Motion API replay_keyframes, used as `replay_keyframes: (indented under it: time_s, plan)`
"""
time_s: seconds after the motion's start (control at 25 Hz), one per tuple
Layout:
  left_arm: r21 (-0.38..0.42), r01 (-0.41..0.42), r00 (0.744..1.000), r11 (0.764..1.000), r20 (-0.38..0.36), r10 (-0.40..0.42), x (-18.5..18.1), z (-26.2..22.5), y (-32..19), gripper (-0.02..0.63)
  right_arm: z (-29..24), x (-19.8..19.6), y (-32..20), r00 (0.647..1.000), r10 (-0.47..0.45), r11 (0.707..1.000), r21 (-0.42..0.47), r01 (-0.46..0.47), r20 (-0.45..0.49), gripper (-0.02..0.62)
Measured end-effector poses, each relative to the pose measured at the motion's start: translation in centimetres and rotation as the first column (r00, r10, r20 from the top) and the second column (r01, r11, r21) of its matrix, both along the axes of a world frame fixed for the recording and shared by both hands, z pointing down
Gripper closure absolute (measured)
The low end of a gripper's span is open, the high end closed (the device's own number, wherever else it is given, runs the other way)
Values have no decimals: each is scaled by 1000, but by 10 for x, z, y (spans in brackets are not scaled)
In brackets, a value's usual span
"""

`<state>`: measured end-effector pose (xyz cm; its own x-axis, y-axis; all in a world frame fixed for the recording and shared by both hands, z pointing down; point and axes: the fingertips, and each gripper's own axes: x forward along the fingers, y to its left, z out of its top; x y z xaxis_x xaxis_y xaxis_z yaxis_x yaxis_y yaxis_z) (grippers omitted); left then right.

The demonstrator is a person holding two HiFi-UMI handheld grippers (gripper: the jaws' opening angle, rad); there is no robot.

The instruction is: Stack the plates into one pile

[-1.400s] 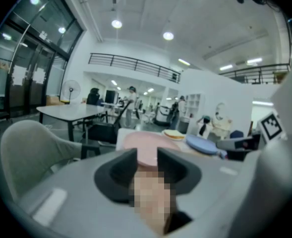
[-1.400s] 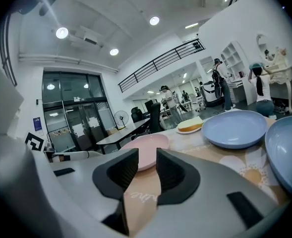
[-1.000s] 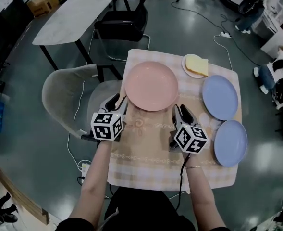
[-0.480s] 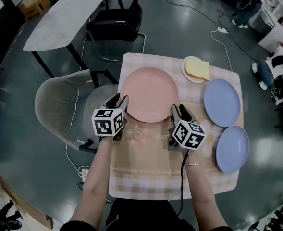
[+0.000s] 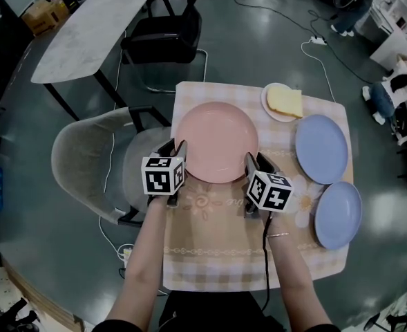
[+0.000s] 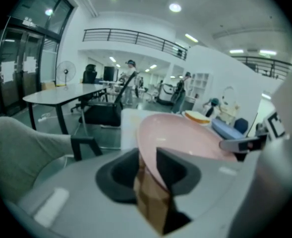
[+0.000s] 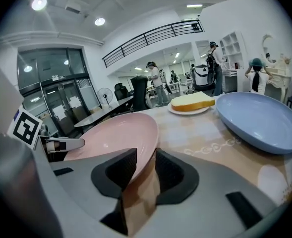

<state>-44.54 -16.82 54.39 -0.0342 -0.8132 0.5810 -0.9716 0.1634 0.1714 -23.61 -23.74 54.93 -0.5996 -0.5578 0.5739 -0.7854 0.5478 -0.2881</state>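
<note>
At the far left of the head view stood a rounded grey upholstered chair (image 5: 86,159), pushed against the small square table under its beige checked cloth (image 5: 217,251). Just right of the chair, the left gripper (image 5: 175,146) reached to the lower-left rim of the round, glossy pink plate (image 5: 217,140), which lay flat on the cloth in the upper middle of the frame. In the left gripper view, that gripper (image 6: 146,155) had its jaws on either side of the pink plate (image 6: 185,133); they had just been closing, yet a strip of cloth showed between them, so they looked spread around the rim and not pinching it. At the plate's lower-right rim sat the right gripper (image 5: 258,159). In the right gripper view, its jaws (image 7: 142,157) likewise straddled the edge of the pink plate (image 7: 121,133), having just been closing, with a gap left beside the rim. Further right, near the top edge of the table, a small white plate (image 5: 280,109) carried a pale yellow slice (image 5: 286,101), bread or cake by its look. At the right side lay the upper blue plate (image 5: 320,148) and, below it and just beside it, the lower blue plate (image 5: 337,214), both round and pale. As for progress, no pile existed yet: every plate lay singly on the cloth. The step in hand appeared to be taking the pink plate by both sides. Lifting it, setting it on another plate and gathering the rest all remained to be done.
</note>
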Motion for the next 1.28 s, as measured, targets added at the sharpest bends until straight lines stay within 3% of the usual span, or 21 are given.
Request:
replay_keyframes:
  time_s: [0.48,0.68,0.96,1.28]
  plan:
    - [61,-34,999,998,-14,35,14,-23,7,495,-13,15,9,997,75,997,2,-75,-1,508]
    - [99,-70,997,993,-37,74,37,-44,10,495,-36,40,18,991,131,991,23,-131,15,512]
    - [130,-138,988,982,-51,146,95,-68,19,494,-63,103,39,977,205,977,46,-208,49,515]
    - [158,-292,949,943,-71,306,210,-82,8,494,-83,224,65,927,369,925,73,-373,61,518]
